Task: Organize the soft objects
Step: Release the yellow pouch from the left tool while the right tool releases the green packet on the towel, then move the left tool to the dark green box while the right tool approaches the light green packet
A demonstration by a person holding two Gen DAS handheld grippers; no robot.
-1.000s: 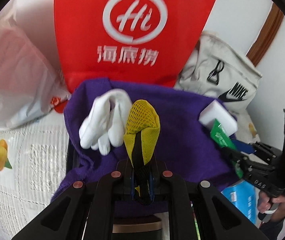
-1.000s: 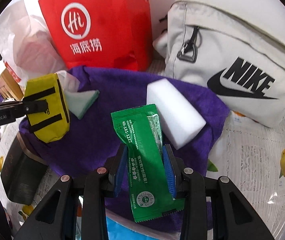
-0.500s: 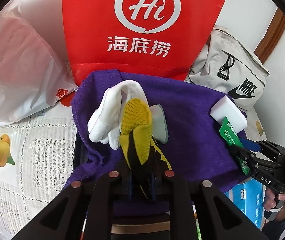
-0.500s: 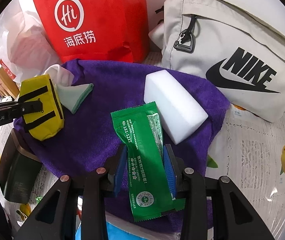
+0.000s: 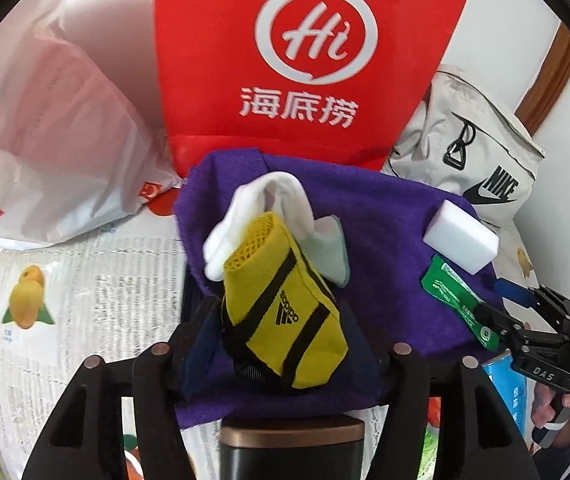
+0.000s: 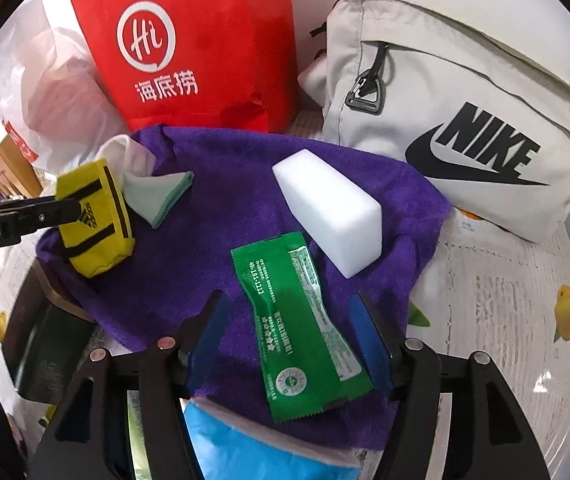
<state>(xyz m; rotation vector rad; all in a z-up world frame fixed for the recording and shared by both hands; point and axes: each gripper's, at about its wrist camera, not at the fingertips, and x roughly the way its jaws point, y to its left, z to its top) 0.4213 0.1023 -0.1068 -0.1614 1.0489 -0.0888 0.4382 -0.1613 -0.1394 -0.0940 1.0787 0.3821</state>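
A yellow Adidas pouch (image 5: 285, 312) lies on the purple towel (image 5: 385, 232), leaning on a white glove (image 5: 257, 208) and a pale green cloth (image 5: 331, 248). My left gripper (image 5: 285, 340) straddles the pouch with its jaws opening, and the pads no longer pinch it. In the right wrist view a green packet (image 6: 301, 332) rests flat on the towel (image 6: 245, 184) beside a white sponge block (image 6: 329, 208). My right gripper (image 6: 289, 340) is also opening, with a gap between each blue pad and the packet. The left gripper (image 6: 45, 212) and the pouch (image 6: 93, 220) show at the left there.
A red paper bag (image 5: 309, 52) stands behind the towel, with a white plastic bag (image 5: 53, 128) to its left and a beige Nike bag (image 6: 465, 112) to its right. A lemon-print tablecloth (image 6: 505, 300) covers the table. A blue pack (image 6: 253, 440) and a dark box (image 5: 293, 448) lie under the towel's near edge.
Both grippers went from shut to open. The yellow pouch dropped from upright in the left jaws to flat on the towel. The green packet now lies free between the right pads.
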